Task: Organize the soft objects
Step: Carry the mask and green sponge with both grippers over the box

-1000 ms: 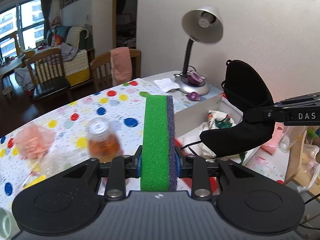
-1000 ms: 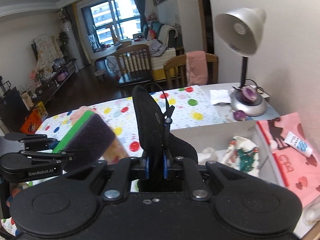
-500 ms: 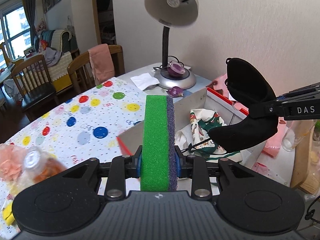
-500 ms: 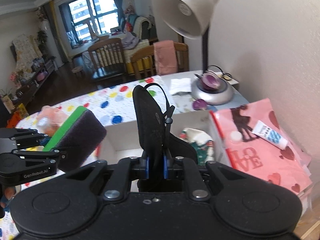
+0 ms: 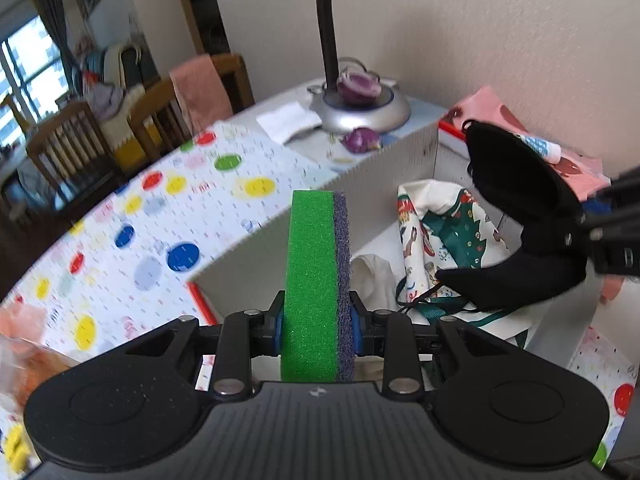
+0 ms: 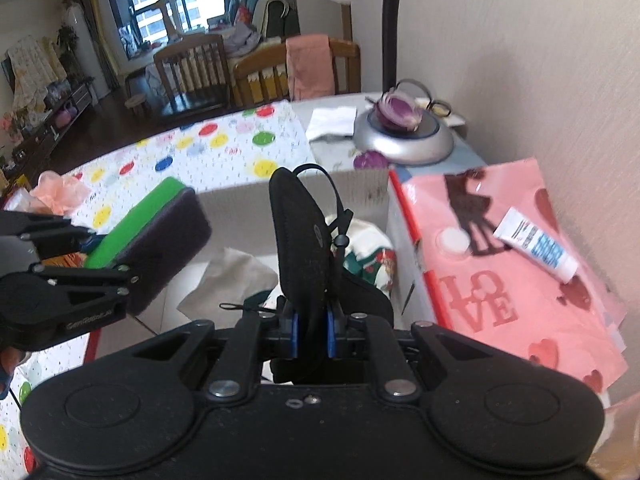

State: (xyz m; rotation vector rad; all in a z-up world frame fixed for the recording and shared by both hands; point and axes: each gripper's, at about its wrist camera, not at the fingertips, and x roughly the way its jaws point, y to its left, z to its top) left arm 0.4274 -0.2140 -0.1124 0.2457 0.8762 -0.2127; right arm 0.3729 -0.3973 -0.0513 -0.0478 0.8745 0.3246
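Note:
My left gripper [image 5: 318,330] is shut on a green and purple sponge [image 5: 316,280], held upright over the near left wall of a white box [image 5: 384,168]. The sponge also shows in the right wrist view [image 6: 148,236]. My right gripper [image 6: 311,334] is shut on a black eye mask [image 6: 300,240], held above the box; the mask shows at the right in the left wrist view [image 5: 520,220]. Inside the box lie a printed Christmas cloth [image 5: 440,220] and a white cloth [image 5: 372,276].
A silver desk lamp base [image 5: 364,110] with purple onion pieces stands behind the box. A pink LOVE bag [image 6: 500,280] with a white tube [image 6: 536,250] lies to the right by the wall. The polka-dot tablecloth [image 5: 160,220] spreads left; chairs stand behind.
Both grippers have moved forward and down, closer over the white box, each still holding its object. The lamp head has gone out of the top of the views.

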